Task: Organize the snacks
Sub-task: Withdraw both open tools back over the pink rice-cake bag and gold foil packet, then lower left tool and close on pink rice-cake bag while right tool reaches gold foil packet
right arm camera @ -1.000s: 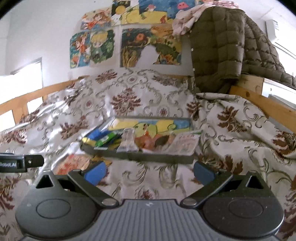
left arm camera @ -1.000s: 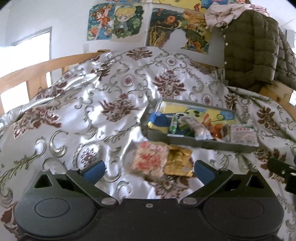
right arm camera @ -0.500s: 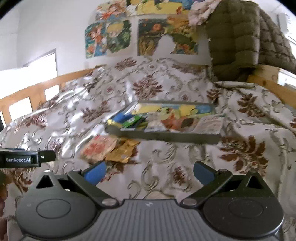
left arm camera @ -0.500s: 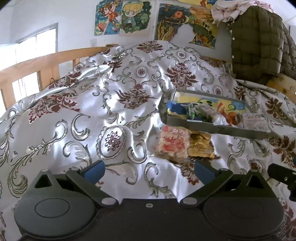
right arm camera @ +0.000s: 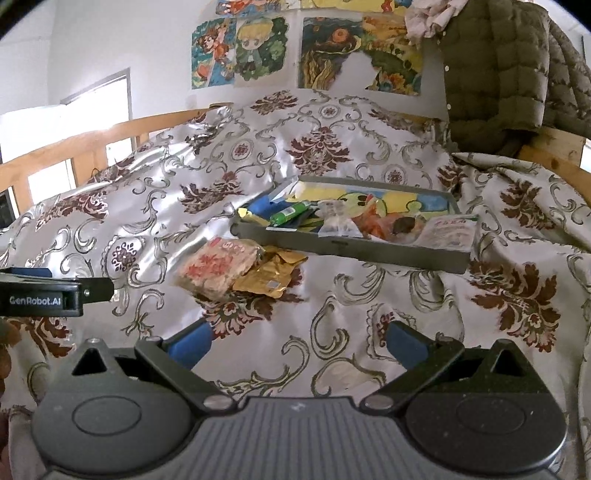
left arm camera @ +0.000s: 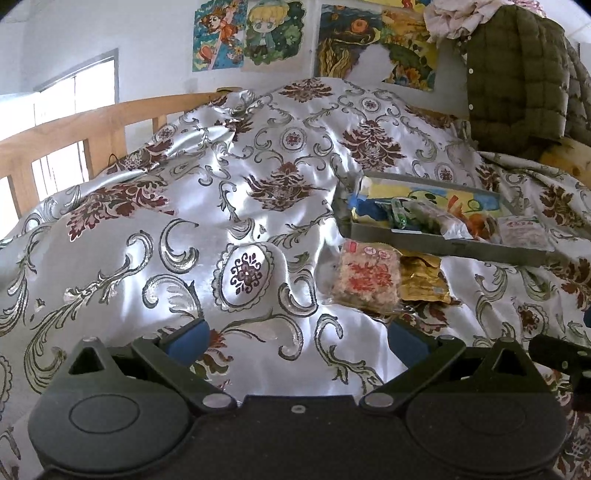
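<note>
We saw a shiny silver bedspread [left arm camera: 177,236] with dark red flowers and grey scrolls filling most of both views, rumpled into soft folds. A wooden bed rail [left arm camera: 74,129] ran along the upper left of the frame, and a quilted olive jacket [left arm camera: 517,74] hung at the upper right beside cartoon posters [left arm camera: 251,33] on the white wall.

Right of centre sat a shallow grey tray [right arm camera: 369,251] with a bright cartoon lining, holding mixed snacks: a blue packet [right arm camera: 260,205], a green tube [right arm camera: 290,214], a clear crinkled bag [right arm camera: 338,221] and a white packet with red print [right arm camera: 448,230] leaning over the tray's right end. Just in front of the tray's left end, on the bedspread, lay a clear packet with red print [left arm camera: 369,275], and a crumpled gold wrapper [left arm camera: 423,280] touched its right side. Nothing stood between either gripper and these two.

Our left gripper [left arm camera: 295,334] hovered low over the bedspread at the bottom of its frame, its blue-padded fingers spread wide and holding nothing; the two loose packets lay ahead, towards its right finger. Our right gripper [right arm camera: 295,341] was likewise spread and empty, level, pointing at bare bedspread in front of the tray. The left gripper's side showed at the left edge of the right view.
</note>
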